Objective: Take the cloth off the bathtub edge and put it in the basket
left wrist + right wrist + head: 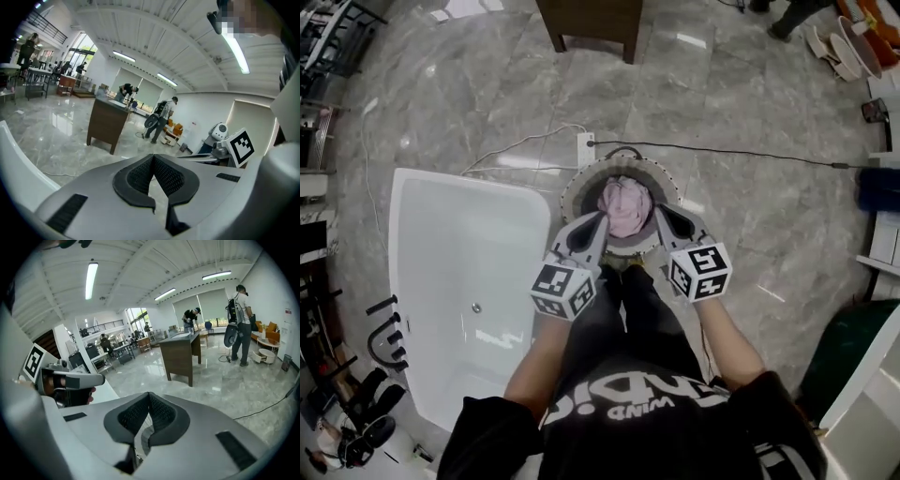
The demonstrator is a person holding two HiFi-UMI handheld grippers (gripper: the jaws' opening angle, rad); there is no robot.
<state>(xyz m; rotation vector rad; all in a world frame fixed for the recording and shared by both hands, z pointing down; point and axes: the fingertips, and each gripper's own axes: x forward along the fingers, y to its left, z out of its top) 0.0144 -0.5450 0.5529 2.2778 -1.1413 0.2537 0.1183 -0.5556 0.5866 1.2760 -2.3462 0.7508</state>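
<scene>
The pink cloth [625,206] lies bunched inside the round grey basket [577,184], which stands on the floor by the right rim of the white bathtub [469,244]. Both grippers hang side by side above the basket's near edge. My left gripper [602,217] is shut, its ribbed pads [140,176] meeting at the tip with nothing between them. My right gripper [658,210] is shut too, and its pads [161,413] hold nothing. Both gripper views look out over the hall, not at the basket.
A white power strip [586,145] with a black cable [741,155] lies on the marble floor behind the basket. A dark wooden table [591,23] stands farther back. Black tap fittings [386,330] sit left of the tub. People stand far off [239,324].
</scene>
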